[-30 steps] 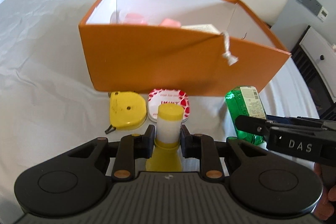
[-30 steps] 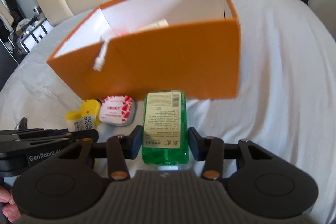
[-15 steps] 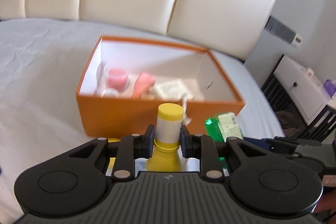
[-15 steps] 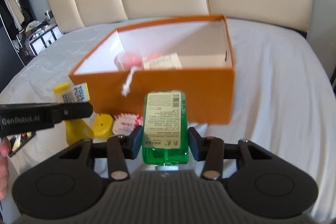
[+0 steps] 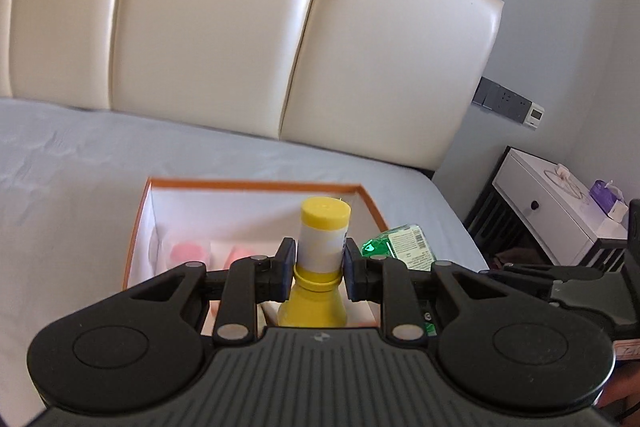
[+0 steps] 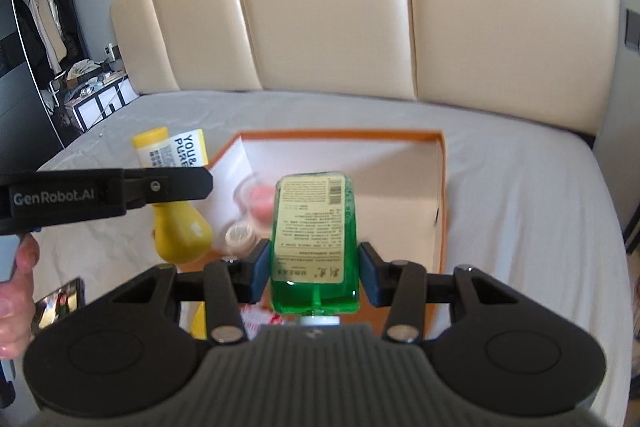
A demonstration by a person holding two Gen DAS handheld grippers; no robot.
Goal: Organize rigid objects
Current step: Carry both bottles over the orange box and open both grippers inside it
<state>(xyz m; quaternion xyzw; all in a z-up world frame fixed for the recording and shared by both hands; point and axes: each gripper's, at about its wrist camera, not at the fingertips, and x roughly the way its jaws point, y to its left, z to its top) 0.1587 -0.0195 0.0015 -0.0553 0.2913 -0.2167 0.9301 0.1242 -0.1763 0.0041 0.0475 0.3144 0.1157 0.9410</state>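
Writing first: "GenRobot.AI" in pale letters on the left gripper point(image 6: 120, 193), seen at the left of the right wrist view. "YOU&" and "PURE" in black on the white label of the yellow bottle point(image 6: 176, 195), top left of that gripper. Tiny print and a barcode on the pale label of the green bottle point(image 6: 314, 239); too small to read.

Left gripper point(image 5: 316, 265), low in the middle of the left wrist view: clamped tight on the yellow bottle point(image 5: 322, 247), pads on the white label just under the yellow cap. Held up in the air, in front of the orange box point(image 5: 256, 183).

Right gripper point(image 6: 314, 269), low in the middle of its own view: clamped on the green bottle, blue pads pressing both sides. Cap end toward the camera. Bottle up in the air over the near side of the orange box point(image 6: 438, 187).

Inside the white box walls: a pink cup point(image 6: 256, 201) and a small round jar point(image 6: 239, 235), a bit blurry.

Underneath: a bed with a grey sheet point(image 6: 520, 207), wrinkled. Behind, a big cream padded headboard point(image 5: 224, 39). At the right of the left wrist view, a white nightstand point(image 5: 560, 203) and grey wall sockets point(image 5: 504, 101). At the far left of the right wrist view, hanging clothes point(image 6: 42, 23) in a dark closet. A hand point(image 6: 16, 291) at the lower left edge, holding the left gripper's handle.
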